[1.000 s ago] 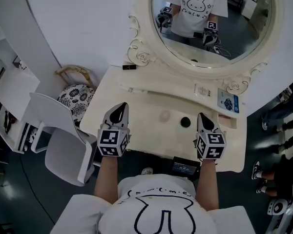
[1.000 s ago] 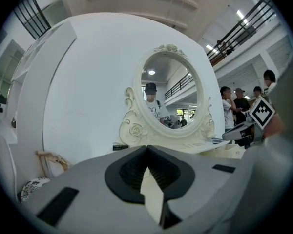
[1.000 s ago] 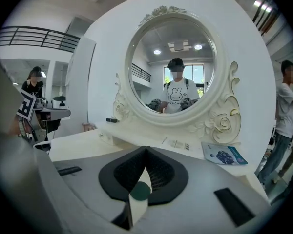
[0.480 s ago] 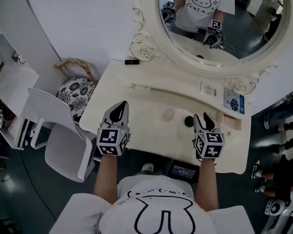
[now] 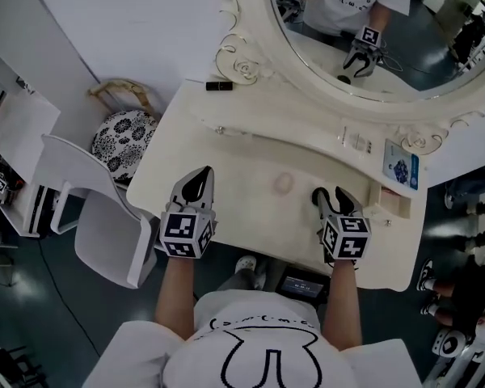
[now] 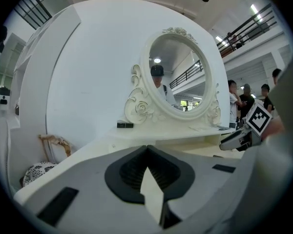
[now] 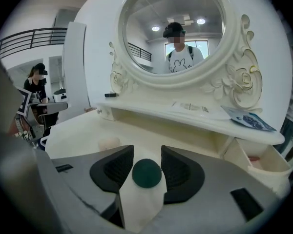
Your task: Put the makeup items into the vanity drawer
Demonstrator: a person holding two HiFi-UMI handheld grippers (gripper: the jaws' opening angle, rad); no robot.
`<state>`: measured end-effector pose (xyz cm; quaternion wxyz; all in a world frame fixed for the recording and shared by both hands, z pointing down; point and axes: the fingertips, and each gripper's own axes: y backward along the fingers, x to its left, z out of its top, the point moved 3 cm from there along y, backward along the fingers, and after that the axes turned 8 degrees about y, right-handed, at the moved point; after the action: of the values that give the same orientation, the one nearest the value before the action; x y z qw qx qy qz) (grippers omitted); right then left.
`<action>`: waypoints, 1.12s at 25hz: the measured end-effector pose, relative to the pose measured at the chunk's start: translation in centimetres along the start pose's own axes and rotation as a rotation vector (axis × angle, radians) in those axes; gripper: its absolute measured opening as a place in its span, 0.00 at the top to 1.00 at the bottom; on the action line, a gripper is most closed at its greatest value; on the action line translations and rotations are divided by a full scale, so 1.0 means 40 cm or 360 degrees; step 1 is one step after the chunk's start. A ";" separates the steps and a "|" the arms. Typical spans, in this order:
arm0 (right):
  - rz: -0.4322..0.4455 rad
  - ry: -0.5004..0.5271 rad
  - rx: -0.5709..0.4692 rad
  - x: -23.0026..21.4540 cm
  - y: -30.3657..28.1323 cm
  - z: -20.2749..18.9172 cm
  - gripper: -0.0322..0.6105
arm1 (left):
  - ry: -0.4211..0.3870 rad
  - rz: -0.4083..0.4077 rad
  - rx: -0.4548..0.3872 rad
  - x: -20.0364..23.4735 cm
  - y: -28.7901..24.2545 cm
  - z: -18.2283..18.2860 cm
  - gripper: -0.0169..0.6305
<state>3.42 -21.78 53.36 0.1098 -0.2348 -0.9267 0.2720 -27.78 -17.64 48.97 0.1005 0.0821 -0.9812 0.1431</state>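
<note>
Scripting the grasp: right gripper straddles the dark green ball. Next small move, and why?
Probably close the right gripper: its jaws have just been opening and stand either side of the dark green ball on the vanity top, pads not pressing it.

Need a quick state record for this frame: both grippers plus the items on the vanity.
left gripper: shut, nothing between the jaws
right gripper: open, jaws have just been opening
dark green round item: on the vanity top, between the right jaws, pads not pressing on it
pale round item: on the vanity top between the grippers, untouched
black tube: shelf, left end
blue packet: shelf, right end
</note>
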 end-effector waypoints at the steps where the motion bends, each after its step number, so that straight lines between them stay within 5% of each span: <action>1: 0.0009 -0.0001 0.0030 0.004 -0.009 -0.012 0.70 | 0.0003 0.0009 0.0011 0.005 -0.001 -0.007 0.93; 9: 0.0010 -0.0043 0.0261 0.008 -0.052 -0.103 0.63 | 0.0025 0.0038 0.0041 0.030 -0.009 -0.038 0.93; 15: 0.0010 -0.0093 0.0277 0.001 -0.065 -0.114 0.63 | 0.0027 0.0042 0.0062 0.031 -0.016 -0.054 0.93; 22: 0.0051 -0.0175 0.0267 0.010 -0.067 -0.115 0.70 | 0.0035 0.0040 0.0064 0.038 -0.023 -0.051 0.93; 24: 0.0057 -0.0143 0.0269 0.022 -0.068 -0.111 0.86 | 0.0036 0.0038 0.0062 0.039 -0.024 -0.048 0.93; 28: 0.0054 -0.0103 0.0273 0.033 -0.064 -0.101 0.88 | 0.0038 0.0025 0.0063 0.038 -0.026 -0.042 0.93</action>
<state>2.67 -21.20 58.21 0.0951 -0.2313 -0.8989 0.3597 -28.78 -18.35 51.15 0.1095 0.0745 -0.9775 0.1642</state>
